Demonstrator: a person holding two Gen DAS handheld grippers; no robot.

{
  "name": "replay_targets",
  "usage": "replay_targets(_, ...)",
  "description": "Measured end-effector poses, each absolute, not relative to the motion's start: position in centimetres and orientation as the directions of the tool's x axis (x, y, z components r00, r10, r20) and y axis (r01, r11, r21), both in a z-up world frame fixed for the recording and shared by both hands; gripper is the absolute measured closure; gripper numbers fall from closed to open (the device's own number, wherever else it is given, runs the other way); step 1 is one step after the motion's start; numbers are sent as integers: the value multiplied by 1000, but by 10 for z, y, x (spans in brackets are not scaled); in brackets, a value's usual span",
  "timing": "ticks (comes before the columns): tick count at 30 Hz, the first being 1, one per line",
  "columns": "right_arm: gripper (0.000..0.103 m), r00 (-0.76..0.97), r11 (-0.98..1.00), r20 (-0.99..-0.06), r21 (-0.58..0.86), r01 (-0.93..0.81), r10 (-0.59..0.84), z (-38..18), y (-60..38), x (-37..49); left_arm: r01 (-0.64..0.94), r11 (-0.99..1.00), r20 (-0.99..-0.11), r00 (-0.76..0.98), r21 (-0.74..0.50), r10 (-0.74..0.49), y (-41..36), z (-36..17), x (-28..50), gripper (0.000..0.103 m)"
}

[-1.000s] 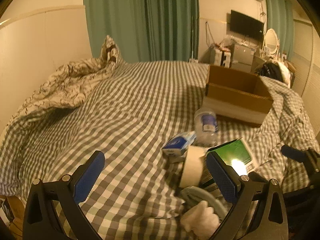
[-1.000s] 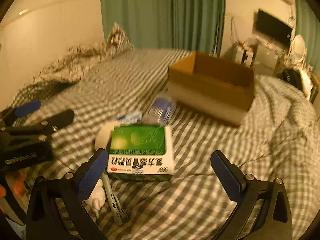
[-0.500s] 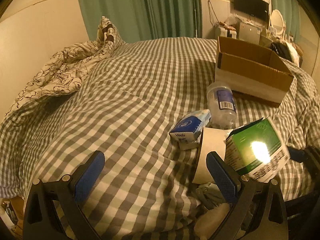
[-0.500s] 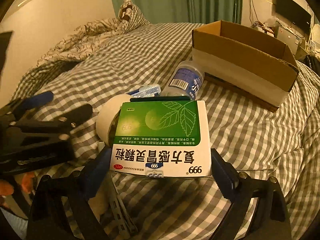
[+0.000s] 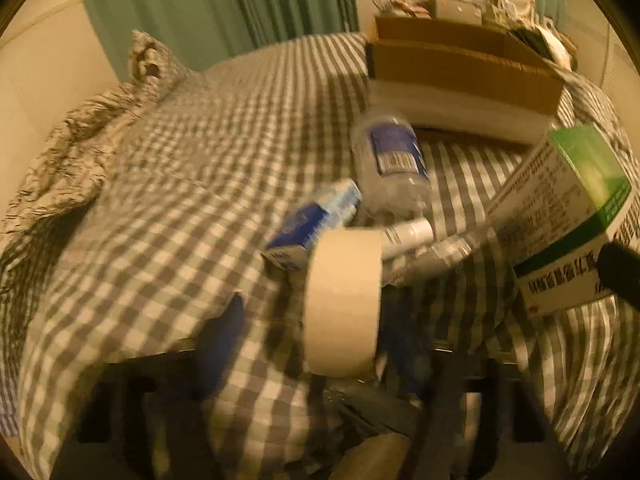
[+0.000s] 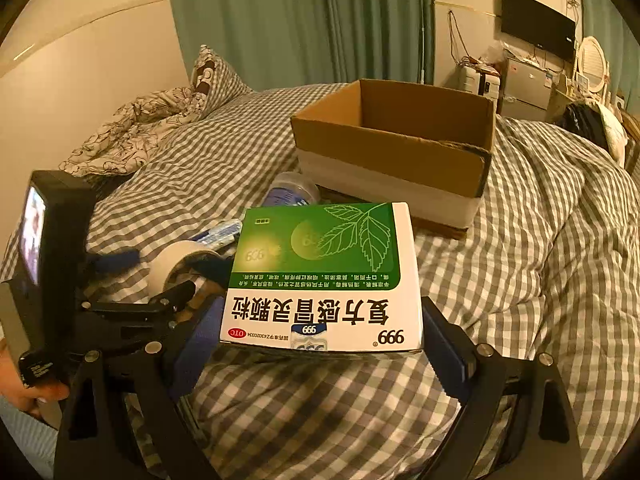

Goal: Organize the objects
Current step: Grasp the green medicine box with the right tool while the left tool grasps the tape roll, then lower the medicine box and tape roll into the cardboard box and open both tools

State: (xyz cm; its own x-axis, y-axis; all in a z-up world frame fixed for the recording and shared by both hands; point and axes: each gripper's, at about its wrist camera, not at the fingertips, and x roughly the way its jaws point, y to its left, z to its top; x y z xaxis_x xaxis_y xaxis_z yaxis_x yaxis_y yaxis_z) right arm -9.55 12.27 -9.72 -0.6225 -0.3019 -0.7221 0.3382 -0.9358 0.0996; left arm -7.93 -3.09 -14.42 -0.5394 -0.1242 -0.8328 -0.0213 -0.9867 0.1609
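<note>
Right wrist view: right gripper, open a second ago, now clamps medicine box lifted toward cardboard box; left gripper straddles tape roll, closure unclear.
</note>
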Motion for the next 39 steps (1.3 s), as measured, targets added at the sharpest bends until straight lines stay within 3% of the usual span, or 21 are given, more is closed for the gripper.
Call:
replay_targets(1,10,-620,-936,-724,102,338,-303,-98,123,-96,-41,-988,-845,-525,146,-103,-31,-147,-79,72)
replay_targets(3,10,-619,-936,-725,104,336,-303,-99,125,-95,-65,-989,-850,-521,136,-82,-29,-146,-76,74)
replay_targets(6,10,-628,-936,-715,108,335,-308,-95,127,-91,-80,-987,-837,-542,140,-75,-28,-138,-68,74)
replay_targets(10,10,-652,-936,-690,111,333,-313,-82,134,-82,-75,-996,-824,-566,56,-4,-33,-114,-59,74)
replay_targets(16,10,-728,-947,-624,66,313,-284,-40,147,-71,-112,-991,-737,-675,70,24,-17,-46,-53,74)
replay_targets(25,10,-817,-957,-515,23,289,-259,39,178,-114,-199,-975,-632,-769,102,91,30,40,-130,74)
replay_targets(31,10,-827,-966,-511,26,257,-234,62,193,-196,-187,-978,-673,-735,91,78,54,29,-231,74)
replay_targets(39,10,-750,-966,-611,111,235,-253,13,201,-307,-204,-977,-743,-664,65,89,69,-33,-309,74)
